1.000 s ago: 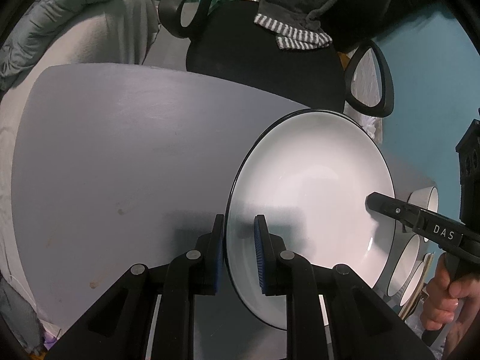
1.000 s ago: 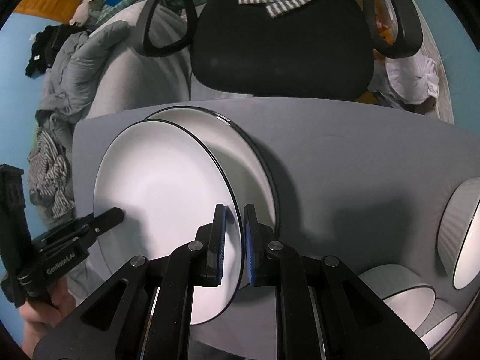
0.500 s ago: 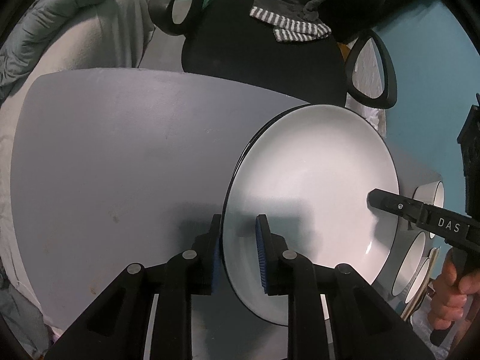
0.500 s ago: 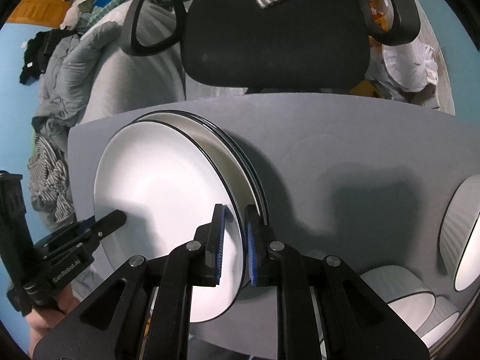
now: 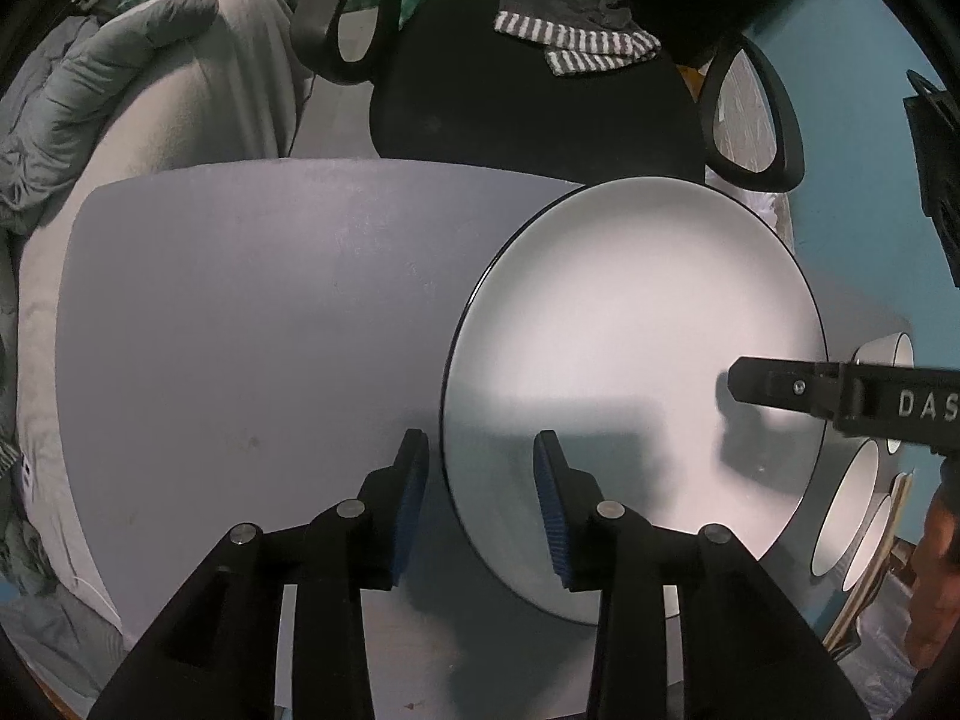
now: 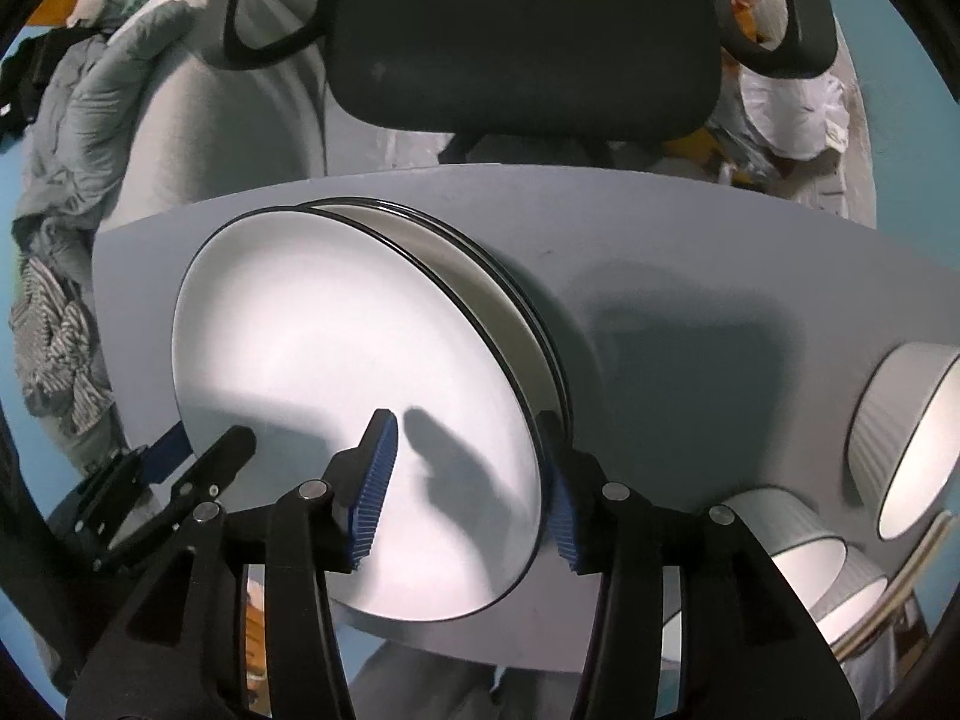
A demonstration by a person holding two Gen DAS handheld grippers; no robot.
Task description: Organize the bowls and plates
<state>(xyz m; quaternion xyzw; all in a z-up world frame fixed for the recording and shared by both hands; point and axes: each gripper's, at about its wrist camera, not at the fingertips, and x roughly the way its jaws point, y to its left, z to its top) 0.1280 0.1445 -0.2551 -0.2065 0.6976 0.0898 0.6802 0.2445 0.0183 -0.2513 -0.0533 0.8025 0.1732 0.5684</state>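
Observation:
A white plate with a black rim [image 5: 630, 348] lies on top of a stack of like plates [image 6: 480, 276] on the grey table [image 5: 240, 312]. My left gripper [image 5: 480, 498] is open, its jaws either side of the top plate's near-left rim. My right gripper [image 6: 468, 480] is open too, its jaws spread across the plate's [image 6: 336, 360] opposite rim. Each gripper shows in the other's view: the right gripper's finger [image 5: 780, 387] over the plate, the left gripper [image 6: 174, 474] at its lower left edge.
White ribbed bowls [image 6: 906, 432] with dark rims stand at the table's right end, also at the right edge of the left wrist view [image 5: 852, 510]. A black office chair [image 6: 522, 42] stands behind the table. Bedding [image 5: 120, 90] lies to the left.
Both grippers have opened and let go of the top plate, which has come down flat onto the stack.

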